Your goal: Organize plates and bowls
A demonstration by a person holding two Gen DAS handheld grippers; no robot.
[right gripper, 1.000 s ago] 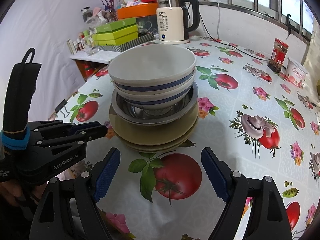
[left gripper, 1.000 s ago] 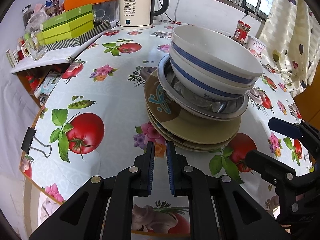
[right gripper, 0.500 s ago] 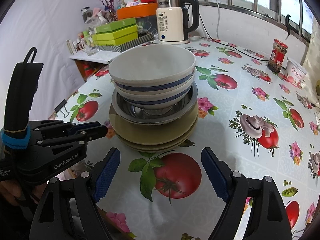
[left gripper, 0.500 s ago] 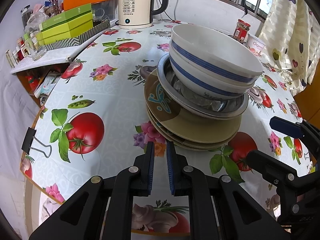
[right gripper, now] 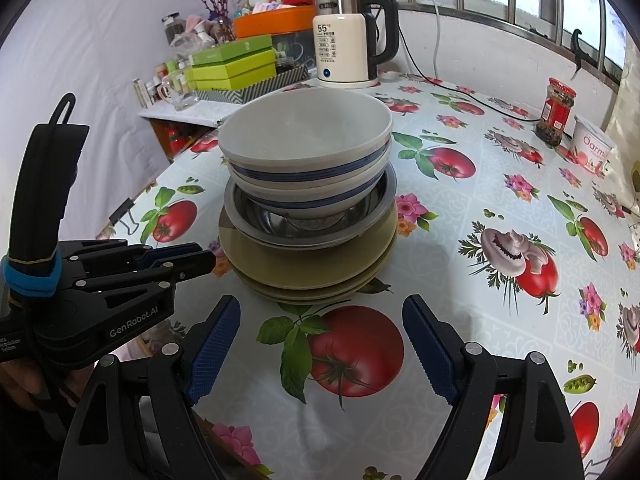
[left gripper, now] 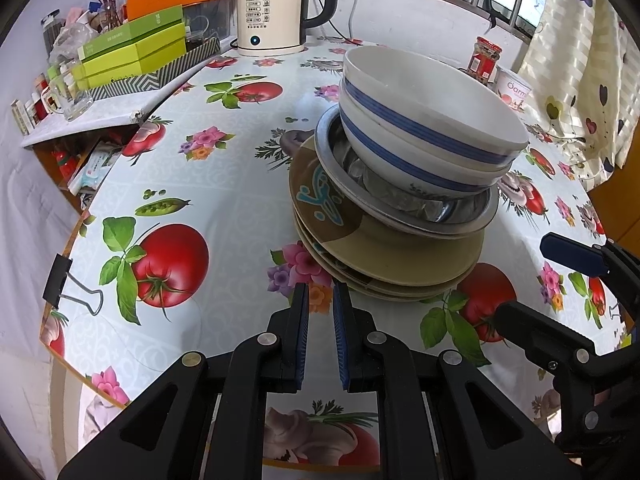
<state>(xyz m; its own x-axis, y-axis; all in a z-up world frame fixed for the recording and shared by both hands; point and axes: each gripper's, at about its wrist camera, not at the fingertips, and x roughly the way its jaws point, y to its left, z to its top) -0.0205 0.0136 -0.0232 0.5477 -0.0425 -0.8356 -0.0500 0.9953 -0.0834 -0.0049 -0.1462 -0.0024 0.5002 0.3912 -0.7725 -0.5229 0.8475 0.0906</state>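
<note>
One pile stands mid-table: two white bowls with blue stripes (left gripper: 432, 120) (right gripper: 304, 136) nested in a steel bowl (left gripper: 440, 212) (right gripper: 312, 226), all resting on a few olive plates (left gripper: 380, 256) (right gripper: 304, 268). My left gripper (left gripper: 320, 296) is shut with nothing between its pads, just in front of the plates' near-left rim without touching it. From the right wrist view it shows at the left (right gripper: 200, 258), tips close to the plate edge. My right gripper (right gripper: 322, 308) stands open and empty, short of the pile's front; it also appears at the right (left gripper: 536, 284).
A cream kettle (left gripper: 272, 12) (right gripper: 340, 52) and green boxes (left gripper: 132, 52) sit at the back left. A jar (right gripper: 556, 112) and a yoghurt tub (right gripper: 592, 152) are at the back right. A binder clip (left gripper: 60, 280) grips the table's left edge. A curtain (left gripper: 580, 60) hangs right.
</note>
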